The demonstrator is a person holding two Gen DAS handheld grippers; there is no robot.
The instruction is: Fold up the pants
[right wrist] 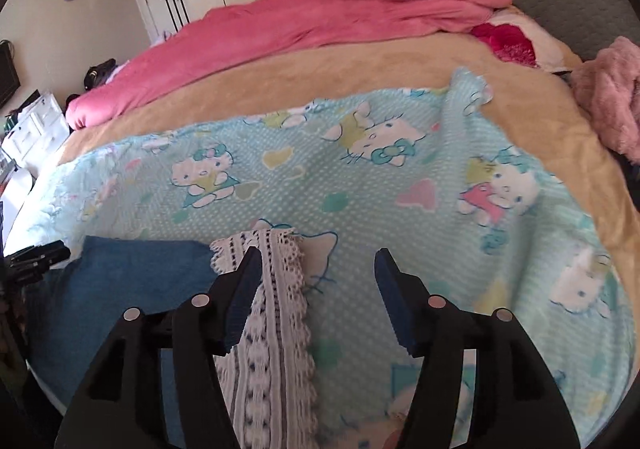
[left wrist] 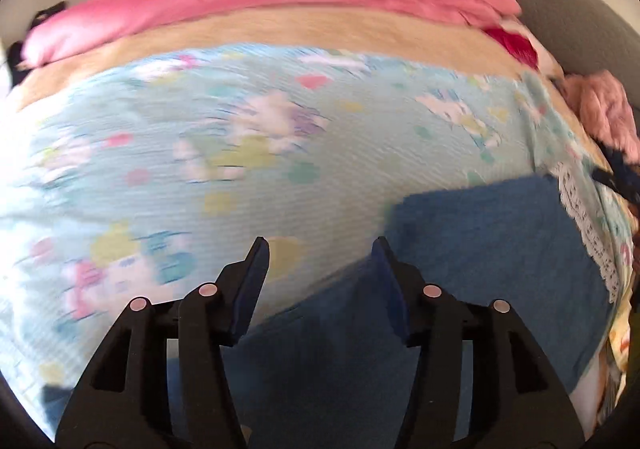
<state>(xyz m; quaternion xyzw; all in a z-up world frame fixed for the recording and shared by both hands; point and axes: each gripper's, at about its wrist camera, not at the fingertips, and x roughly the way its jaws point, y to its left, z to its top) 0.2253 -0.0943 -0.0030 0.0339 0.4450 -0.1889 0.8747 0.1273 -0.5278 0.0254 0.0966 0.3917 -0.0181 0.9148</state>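
Two grippers, left (left wrist: 320, 245) and right (right wrist: 316, 255), we hold wide open and empty above blue pants (left wrist: 492, 245) with lace trim (right wrist: 276, 313) on the bedsheet (right wrist: 360, 185) near the bed's front edge.

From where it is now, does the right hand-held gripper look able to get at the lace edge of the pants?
Probably yes. The right hand-held gripper is open, and the lace edge lies right by its left finger on the cartoon blanket, with nothing on top of it.
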